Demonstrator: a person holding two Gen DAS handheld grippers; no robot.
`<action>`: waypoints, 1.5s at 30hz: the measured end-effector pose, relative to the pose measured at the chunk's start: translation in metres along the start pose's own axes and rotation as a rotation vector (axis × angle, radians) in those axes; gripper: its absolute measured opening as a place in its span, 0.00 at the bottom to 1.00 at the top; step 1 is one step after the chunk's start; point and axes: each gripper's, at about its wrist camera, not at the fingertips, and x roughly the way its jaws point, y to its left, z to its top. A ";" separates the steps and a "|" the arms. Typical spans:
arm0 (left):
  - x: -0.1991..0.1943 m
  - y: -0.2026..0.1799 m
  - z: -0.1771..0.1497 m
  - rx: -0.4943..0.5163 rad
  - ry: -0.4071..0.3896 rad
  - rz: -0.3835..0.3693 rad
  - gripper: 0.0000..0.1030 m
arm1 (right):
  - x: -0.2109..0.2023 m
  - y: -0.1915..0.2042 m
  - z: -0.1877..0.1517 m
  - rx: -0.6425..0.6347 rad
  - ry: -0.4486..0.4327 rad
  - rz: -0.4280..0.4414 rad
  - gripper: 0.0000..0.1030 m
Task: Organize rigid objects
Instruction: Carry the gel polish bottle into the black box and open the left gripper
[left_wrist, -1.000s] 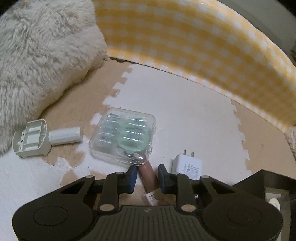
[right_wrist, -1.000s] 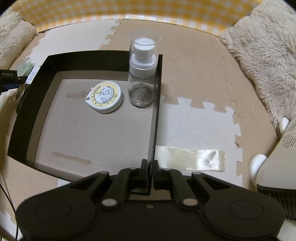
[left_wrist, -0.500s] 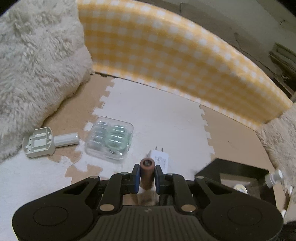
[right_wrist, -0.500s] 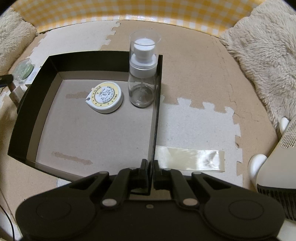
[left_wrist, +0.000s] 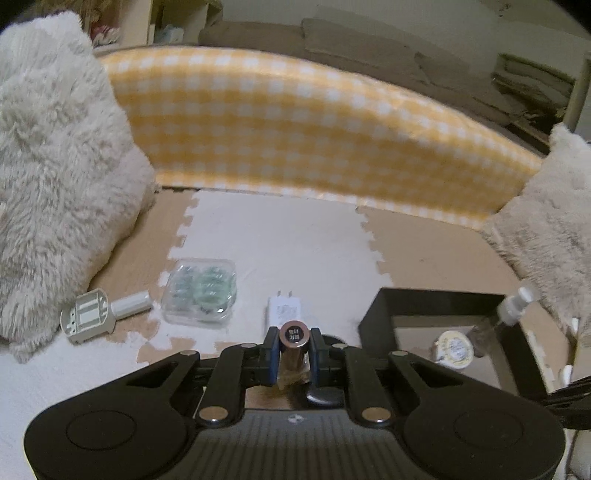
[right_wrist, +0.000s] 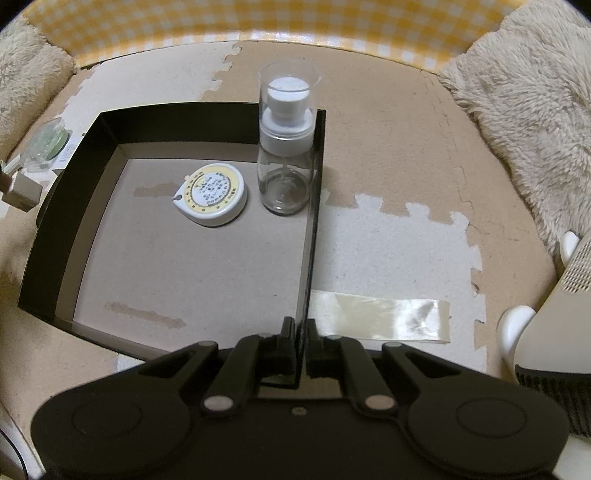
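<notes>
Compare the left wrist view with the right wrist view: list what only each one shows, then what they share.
Only the left wrist view shows the left tool shut on a copper tube, and a grey handled part.

Only the right wrist view shows the right tool shut on the black box's wall, and a tape strip.

Both show the black box, tape measure, spray bottle, clear case and white charger.

Hidden, cropped and blurred parts

In the left wrist view, the copper tube (left_wrist: 293, 347) has its lower end hidden between the fingers, its cap print too small to read; at the right, the spray bottle (left_wrist: 511, 312) is blurred and the black box (left_wrist: 436, 295) cropped.
</notes>
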 end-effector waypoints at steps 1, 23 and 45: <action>-0.004 -0.003 0.002 0.003 -0.013 -0.011 0.16 | 0.000 0.000 0.000 0.000 0.000 0.000 0.05; 0.052 -0.113 0.016 0.169 0.024 -0.169 0.16 | 0.001 0.000 -0.002 -0.005 0.000 -0.002 0.05; 0.091 -0.129 0.007 0.261 0.053 -0.166 0.27 | 0.000 0.002 -0.002 -0.009 0.002 -0.004 0.05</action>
